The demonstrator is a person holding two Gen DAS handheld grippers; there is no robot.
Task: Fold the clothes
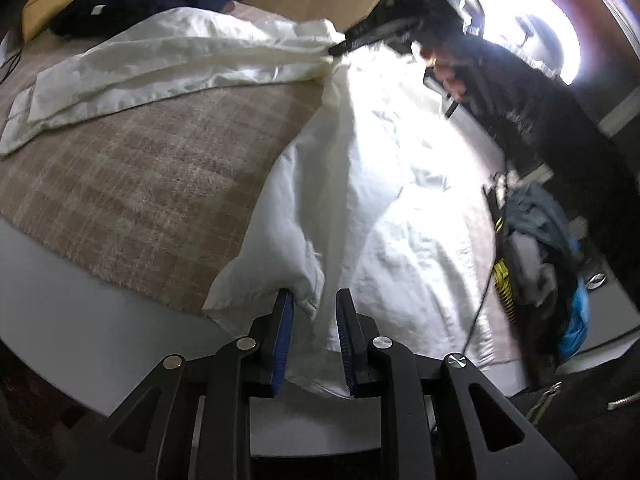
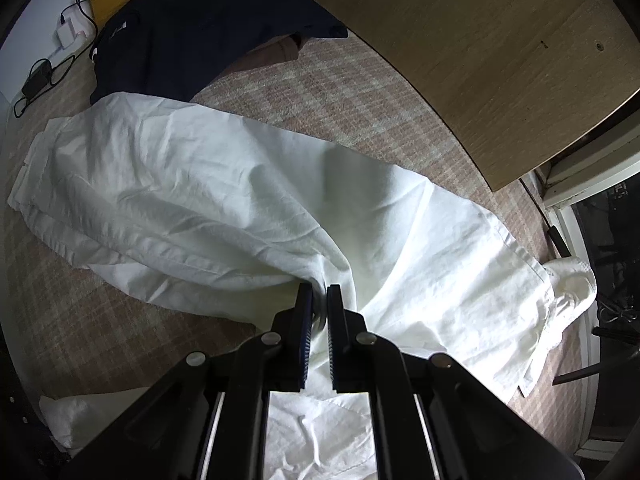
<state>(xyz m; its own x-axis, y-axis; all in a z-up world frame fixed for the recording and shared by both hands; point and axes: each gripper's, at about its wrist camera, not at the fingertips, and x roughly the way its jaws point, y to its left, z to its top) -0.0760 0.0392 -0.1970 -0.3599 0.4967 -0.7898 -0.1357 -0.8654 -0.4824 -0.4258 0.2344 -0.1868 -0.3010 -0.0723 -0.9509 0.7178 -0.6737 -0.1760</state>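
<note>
While the right gripper (image 2: 319, 292) pinches a bunched fold of the white garment (image 2: 224, 184) with its jaws nearly closed, the left gripper (image 1: 314, 304) stands part open at the garment's near edge, cloth lying between its pads but seemingly not clamped. From the left gripper the garment's long axis runs away toward the right one, then bends left across the plaid bed cover (image 1: 132, 184). A dark garment (image 2: 188, 36) lies beyond, near the wooden headboard (image 2: 480, 52).
</note>
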